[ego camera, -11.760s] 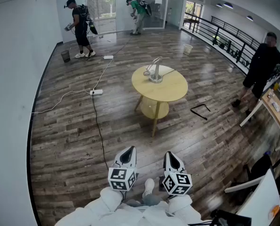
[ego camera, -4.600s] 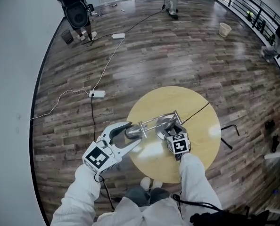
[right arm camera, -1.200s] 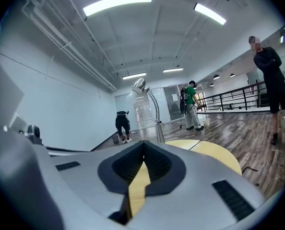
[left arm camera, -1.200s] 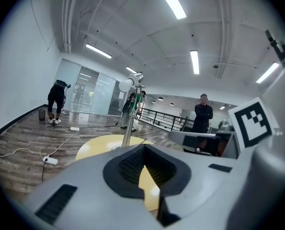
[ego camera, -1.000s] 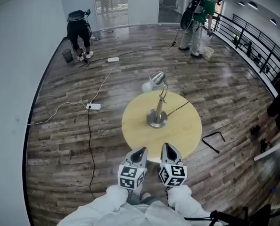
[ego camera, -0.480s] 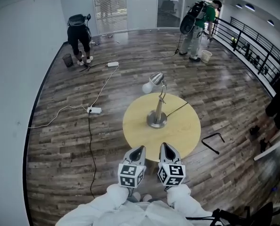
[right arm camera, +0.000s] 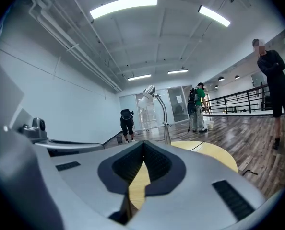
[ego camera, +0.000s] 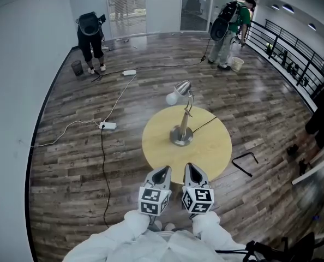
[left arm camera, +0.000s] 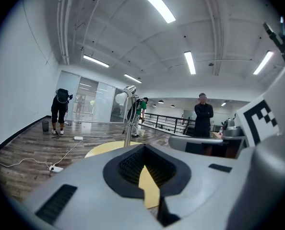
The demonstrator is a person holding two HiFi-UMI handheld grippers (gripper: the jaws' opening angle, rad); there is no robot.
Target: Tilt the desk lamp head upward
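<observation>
A silver desk lamp [ego camera: 182, 115] stands on its round base in the middle of a round yellow table [ego camera: 205, 152]. Its arm rises upright and its head [ego camera: 177, 91] with the white bulb sits at the top, facing left and raised. The lamp also shows in the left gripper view [left arm camera: 128, 114] and in the right gripper view [right arm camera: 159, 111]. My left gripper [ego camera: 161, 174] and right gripper [ego camera: 192, 173] hang side by side at the table's near edge, apart from the lamp. Both are shut with nothing between the jaws.
A black cable [ego camera: 205, 124] runs from the lamp base off the table's right. A white power strip [ego camera: 108, 126] and cords lie on the wood floor at left. Two people [ego camera: 90, 34] [ego camera: 227, 26] work at the far end. A railing [ego camera: 285, 59] runs along the right.
The lamp stands as it did a second ago, head raised. Both grippers stay shut near the table's front edge; the view has shifted slightly. The people at the back have moved a little.
</observation>
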